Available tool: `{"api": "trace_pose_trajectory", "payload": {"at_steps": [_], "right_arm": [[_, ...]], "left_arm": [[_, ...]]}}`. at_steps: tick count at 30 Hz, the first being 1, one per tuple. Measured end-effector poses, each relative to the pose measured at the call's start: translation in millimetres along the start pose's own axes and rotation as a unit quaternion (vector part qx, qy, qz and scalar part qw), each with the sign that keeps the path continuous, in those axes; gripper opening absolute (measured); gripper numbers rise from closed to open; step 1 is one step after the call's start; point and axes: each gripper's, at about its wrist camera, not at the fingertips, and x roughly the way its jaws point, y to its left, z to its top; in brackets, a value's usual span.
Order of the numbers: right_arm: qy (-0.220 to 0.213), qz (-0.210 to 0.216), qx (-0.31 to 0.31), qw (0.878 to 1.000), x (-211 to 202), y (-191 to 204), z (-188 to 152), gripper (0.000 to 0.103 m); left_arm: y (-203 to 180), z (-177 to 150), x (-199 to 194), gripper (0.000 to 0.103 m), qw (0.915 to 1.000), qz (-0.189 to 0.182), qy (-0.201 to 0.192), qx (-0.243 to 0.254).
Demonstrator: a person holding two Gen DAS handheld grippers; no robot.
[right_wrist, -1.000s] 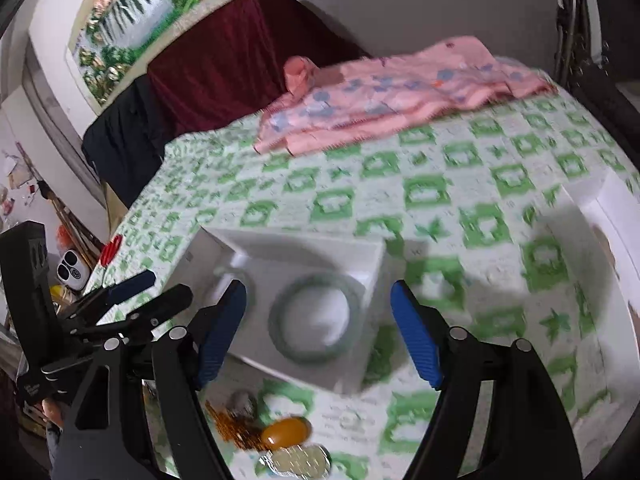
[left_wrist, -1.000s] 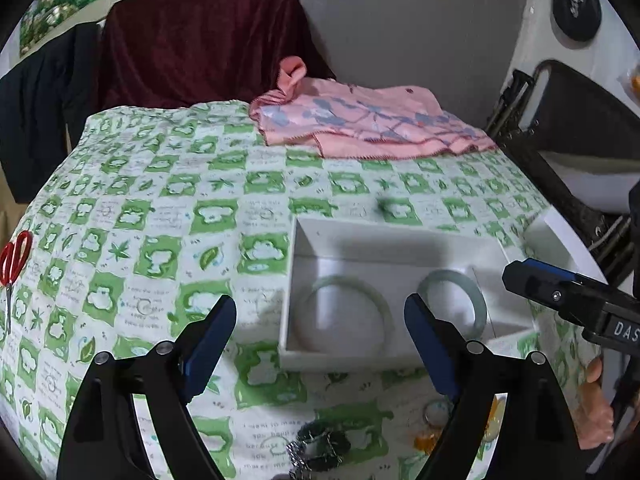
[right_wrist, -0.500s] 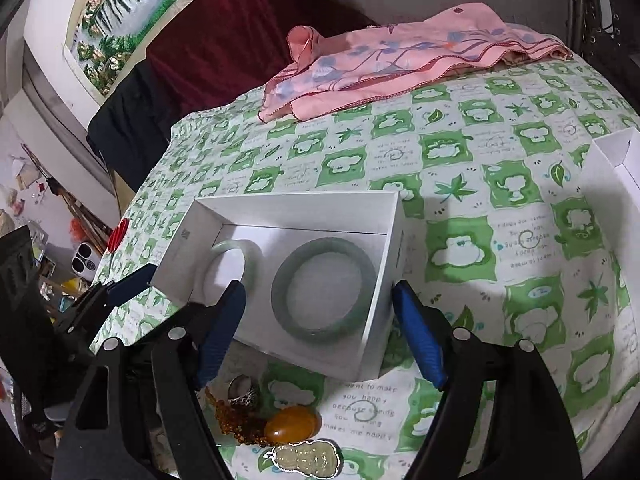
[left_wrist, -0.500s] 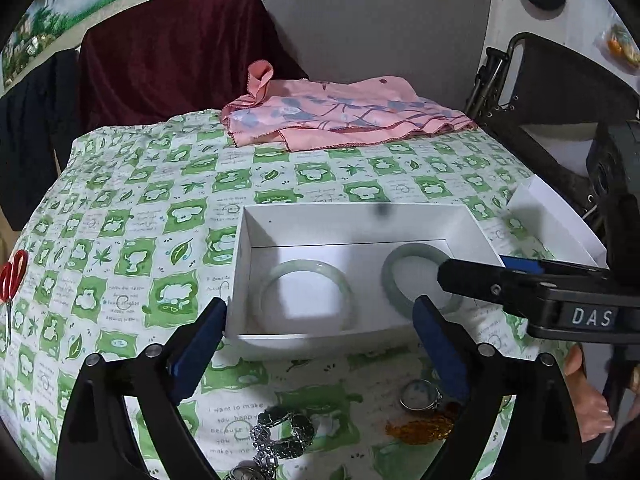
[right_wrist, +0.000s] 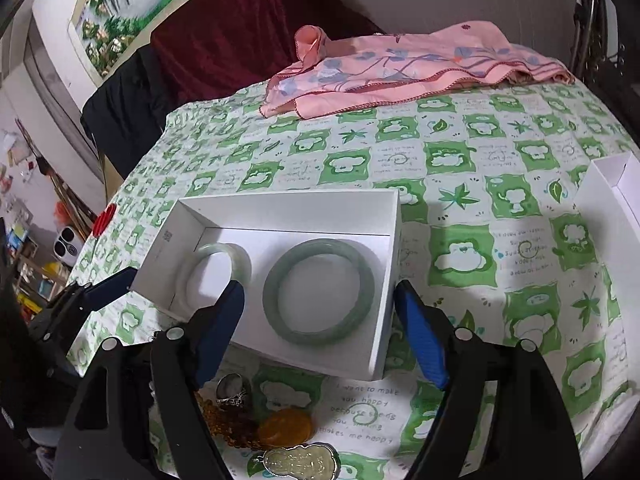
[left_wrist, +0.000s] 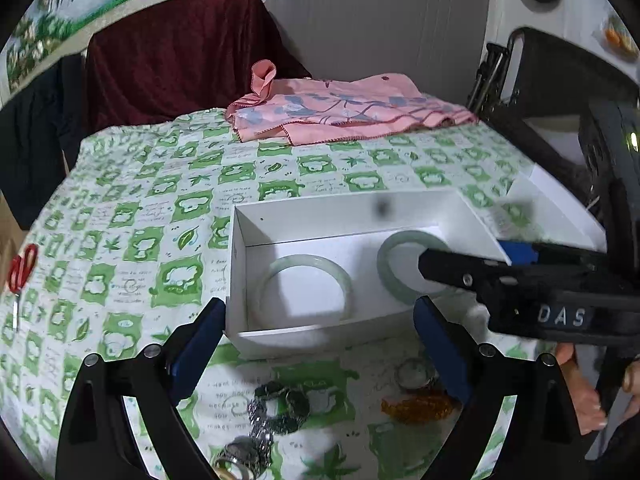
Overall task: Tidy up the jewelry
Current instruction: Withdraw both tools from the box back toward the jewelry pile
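A white open box (left_wrist: 344, 212) (right_wrist: 288, 208) lies on the tablecloth with a pale jade bangle (left_wrist: 308, 260) (right_wrist: 240, 258) and a darker green bangle (left_wrist: 390, 258) (right_wrist: 320, 334) lying flat inside. My left gripper (left_wrist: 318, 320) stands open at the box's near wall, with nothing between its pads. My right gripper (right_wrist: 320, 292) is open too, its blue pads to either side of the darker bangle and not touching it. In front of the box lie a dark bead bracelet (left_wrist: 284, 400), a silver ring (right_wrist: 232, 390), amber beads (left_wrist: 416, 408), an amber pendant (right_wrist: 286, 424) and a jade pendant (right_wrist: 300, 460).
The box's white lid (right_wrist: 612, 200) sits at the table's right edge. A pink cloth (left_wrist: 340, 112) lies at the far side and red scissors (left_wrist: 20, 268) at the left edge. A black folding chair (left_wrist: 560, 80) stands beyond the right edge.
Both grippers have closed in on the box, which now looks larger in both views. The left jaws have widened a little. The right gripper's finger now reaches over the box's right end.
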Motion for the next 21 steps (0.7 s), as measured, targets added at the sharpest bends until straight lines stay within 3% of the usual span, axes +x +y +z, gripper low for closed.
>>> {"api": "trace_pose_trajectory", "payload": {"at_steps": [13,21], "right_arm": [[-0.016,-0.008,-0.005,1.0,-4,1,0,0.075],[-0.048,-0.006,0.016,0.999,-37,3,-9,0.075]], "left_arm": [[-3,-3,-17,0.093,0.9989,0.027,-0.035,0.014],[5,-29,-53,0.093,0.9955,0.073,-0.06,-0.003]]}}
